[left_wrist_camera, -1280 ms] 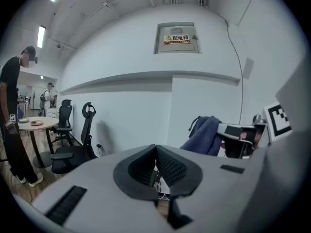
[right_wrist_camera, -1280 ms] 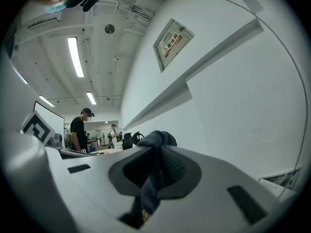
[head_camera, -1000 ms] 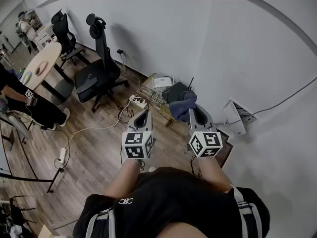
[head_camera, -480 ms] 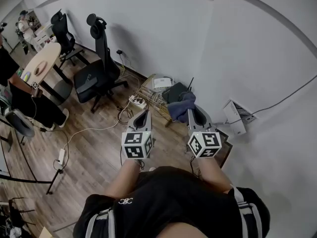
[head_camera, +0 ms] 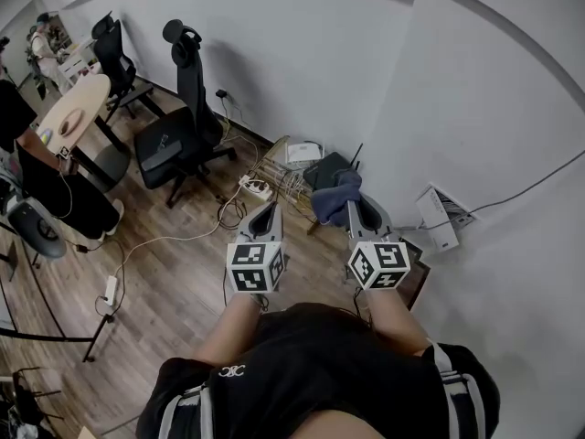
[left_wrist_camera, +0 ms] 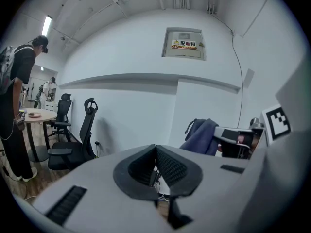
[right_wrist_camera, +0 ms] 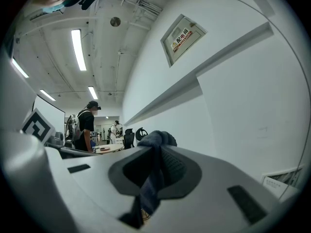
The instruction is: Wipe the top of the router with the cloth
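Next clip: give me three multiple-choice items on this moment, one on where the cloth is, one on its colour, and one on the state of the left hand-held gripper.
1. Where is the cloth?
A. Draped on the black office chair.
B. Clamped in the right hand-held gripper.
C. Lying on the wooden floor.

2. What colour is the cloth?
A. White.
B. Yellow.
C. Dark blue.

3. How does the left hand-held gripper stand?
A. Jaws together, nothing between them.
B. Jaws wide apart.
C. Jaws clamped on a cable.

Answers:
1. B, the right gripper view shows the cloth pinched between its jaws.
2. C, it looks dark blue in every view.
3. A, the left gripper view shows the jaw tips meeting with nothing held.
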Demonstrator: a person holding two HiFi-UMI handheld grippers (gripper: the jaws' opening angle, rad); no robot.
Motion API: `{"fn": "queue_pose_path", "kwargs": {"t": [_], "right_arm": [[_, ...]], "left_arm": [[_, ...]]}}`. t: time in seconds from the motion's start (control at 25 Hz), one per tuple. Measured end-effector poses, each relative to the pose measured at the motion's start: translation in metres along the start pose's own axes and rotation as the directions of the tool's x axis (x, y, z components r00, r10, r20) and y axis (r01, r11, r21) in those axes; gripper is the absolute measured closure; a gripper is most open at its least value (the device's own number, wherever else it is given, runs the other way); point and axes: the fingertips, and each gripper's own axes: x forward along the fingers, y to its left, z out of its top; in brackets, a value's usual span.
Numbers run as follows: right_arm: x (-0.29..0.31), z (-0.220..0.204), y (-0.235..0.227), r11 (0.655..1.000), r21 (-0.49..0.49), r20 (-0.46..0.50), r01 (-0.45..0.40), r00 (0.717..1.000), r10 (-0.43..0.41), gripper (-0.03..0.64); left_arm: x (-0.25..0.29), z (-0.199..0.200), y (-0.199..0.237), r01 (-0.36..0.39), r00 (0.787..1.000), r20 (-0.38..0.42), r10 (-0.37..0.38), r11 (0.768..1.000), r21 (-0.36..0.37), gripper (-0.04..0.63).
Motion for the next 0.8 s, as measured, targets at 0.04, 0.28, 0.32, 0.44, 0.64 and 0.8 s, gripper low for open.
{"fn": "queue_pose_path", "kwargs": {"t": [0.04, 0.28, 0.32, 0.44, 0.64, 0.8], "right_arm": [[0.003, -0.001, 0.003, 1.000, -0.002, -0.002, 0.005, 1.000, -0.005, 0.595], [0.015, -0.008, 0.022, 0.999, -0.001, -0.003, 0.048, 0.999, -0.048, 0.595], [0.016, -0.010, 0.024, 0.998, 0.000, -0.004, 0.057, 0.998, -0.057, 0.595], [0.019, -0.017, 0.026, 0.997, 0.000, -0.018, 0.077, 0.997, -0.077, 0.595], [0.028, -0.013, 0.023, 0.995, -0.014, -0.017, 0.101, 0.995, -0.101, 0.595], [0.040, -0.012, 0.012, 0.994, -0.003, -0.014, 0.110, 0.994, -0.110, 0.595]], "left_arm": [[-0.001, 0.000, 0.005, 0.003, 1.000, 0.001, -0.003, 1.000, -0.003, 0.592], [-0.004, -0.003, 0.035, 0.032, 0.999, -0.003, -0.032, 0.999, -0.002, 0.592], [-0.005, -0.004, 0.039, 0.037, 0.999, -0.006, -0.037, 0.999, -0.001, 0.592], [-0.005, -0.010, 0.050, 0.041, 0.999, -0.015, -0.041, 0.999, -0.010, 0.592], [-0.001, -0.011, 0.064, 0.045, 0.999, -0.020, -0.046, 0.999, -0.026, 0.592], [0.009, -0.010, 0.067, 0.041, 0.999, -0.020, -0.042, 0.999, -0.023, 0.592]]}}
